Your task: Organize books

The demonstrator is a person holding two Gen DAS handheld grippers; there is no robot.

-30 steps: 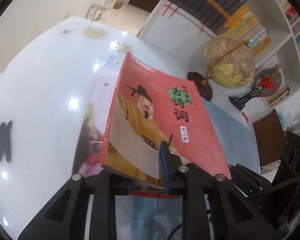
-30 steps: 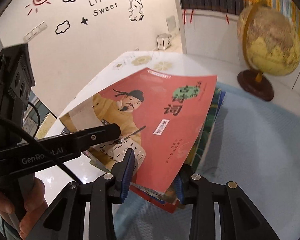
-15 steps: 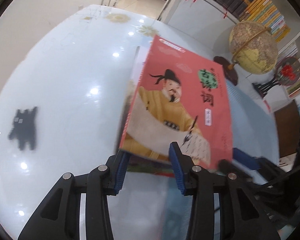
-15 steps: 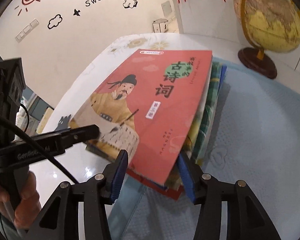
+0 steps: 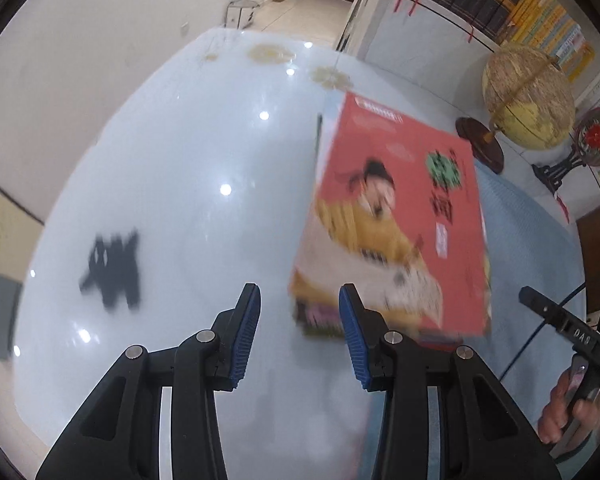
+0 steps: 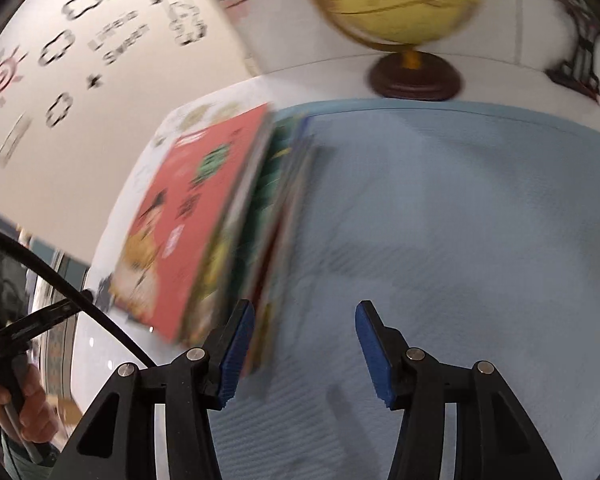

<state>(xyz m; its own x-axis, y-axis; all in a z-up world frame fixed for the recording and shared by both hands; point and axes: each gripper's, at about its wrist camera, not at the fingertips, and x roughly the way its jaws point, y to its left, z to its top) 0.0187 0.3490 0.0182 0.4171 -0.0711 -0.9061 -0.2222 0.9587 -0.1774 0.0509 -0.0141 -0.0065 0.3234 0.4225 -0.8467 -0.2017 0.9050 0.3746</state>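
The red book (image 5: 400, 216) is lying flat on top of a stack of books (image 6: 260, 220), a thin paperback with a glossy cover showing a figure in a yellow robe. The stack is resting where the glossy white table (image 5: 188, 184) is meeting the edge of the pale blue mat (image 6: 440, 220), a woven, ribbed cloth; the lower books are sticking out unevenly on the mat side. Both views are blurring with motion.

The left gripper (image 5: 299, 332) is hovering just beside the stack's near corner, over the table; its jaws have just been opening, and they are standing apart with nothing between their ridged blue pads. The right gripper (image 6: 304, 350) is hanging over the mat beside the stack's near edge; its jaws have just been opening too, spread and empty, the left pad overlapping the stack's corner, contact unclear.

Beyond the stack, a round yellow globe (image 6: 396, 4) is standing on a dark wooden base. A flat black cat-shaped mark (image 5: 114, 270) is showing on the table, well apart from the stack.
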